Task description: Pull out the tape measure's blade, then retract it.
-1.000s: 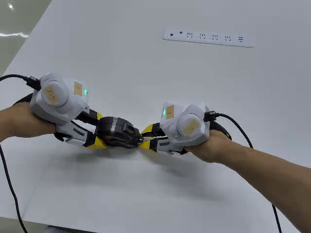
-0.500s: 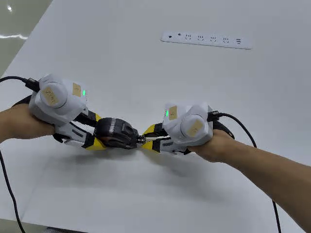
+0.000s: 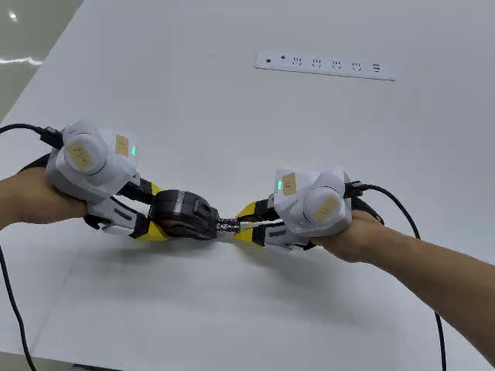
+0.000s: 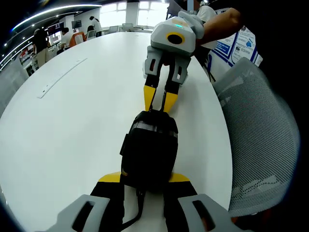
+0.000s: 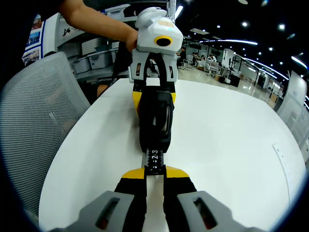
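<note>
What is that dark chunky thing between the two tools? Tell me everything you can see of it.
It is a tape measure with a rounded black case, plastic or rubber by its look. It sits low over the white table. The left hand-held gripper clamps the case between yellow-tipped jaws. A short stretch of blade, printed with numerals, sticks out toward the right hand-held gripper, whose jaws pinch its end.

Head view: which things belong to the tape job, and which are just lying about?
In the job:
- tape measure, held by the left gripper
- blade, a short length out, pinched by the right gripper

Lying about:
- power strip, far side of the table
- mesh chair
</note>
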`<state>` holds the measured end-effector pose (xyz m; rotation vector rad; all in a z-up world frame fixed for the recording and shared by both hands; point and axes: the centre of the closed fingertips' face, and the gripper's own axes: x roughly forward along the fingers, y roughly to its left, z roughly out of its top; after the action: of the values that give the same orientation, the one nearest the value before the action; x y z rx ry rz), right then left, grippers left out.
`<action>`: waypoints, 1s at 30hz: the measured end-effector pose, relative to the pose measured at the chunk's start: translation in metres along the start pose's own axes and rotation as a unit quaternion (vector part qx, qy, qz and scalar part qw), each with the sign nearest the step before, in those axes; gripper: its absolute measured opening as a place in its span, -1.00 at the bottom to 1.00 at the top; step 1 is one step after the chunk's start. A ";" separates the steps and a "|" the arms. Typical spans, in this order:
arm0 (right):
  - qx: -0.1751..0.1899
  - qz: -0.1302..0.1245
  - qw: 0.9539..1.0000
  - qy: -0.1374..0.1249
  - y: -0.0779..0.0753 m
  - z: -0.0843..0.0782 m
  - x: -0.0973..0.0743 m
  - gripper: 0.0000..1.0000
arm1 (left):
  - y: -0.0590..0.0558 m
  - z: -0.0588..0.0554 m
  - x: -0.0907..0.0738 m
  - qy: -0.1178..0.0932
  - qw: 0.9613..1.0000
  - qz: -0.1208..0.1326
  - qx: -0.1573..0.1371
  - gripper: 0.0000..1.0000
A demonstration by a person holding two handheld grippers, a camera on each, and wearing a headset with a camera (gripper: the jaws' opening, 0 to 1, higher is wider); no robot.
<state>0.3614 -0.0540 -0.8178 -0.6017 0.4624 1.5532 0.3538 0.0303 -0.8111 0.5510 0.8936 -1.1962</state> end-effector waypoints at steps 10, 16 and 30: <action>-0.006 -0.001 1.000 -0.001 0.000 -0.007 -0.008 -0.81 | -0.001 0.000 0.000 0.000 1.000 -0.001 0.000 -0.44; -0.006 -0.001 1.000 -0.002 0.000 -0.010 -0.014 -0.81 | 0.000 0.000 0.000 0.000 1.000 -0.001 0.001 -0.44; -0.005 -0.001 1.000 0.000 -0.001 -0.025 -0.032 -0.81 | 0.000 0.001 0.001 -0.001 1.000 -0.002 0.003 -0.44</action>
<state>0.3650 -0.0943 -0.8170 -0.6093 0.4530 1.5543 0.3543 0.0293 -0.8116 0.5533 0.8910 -1.2030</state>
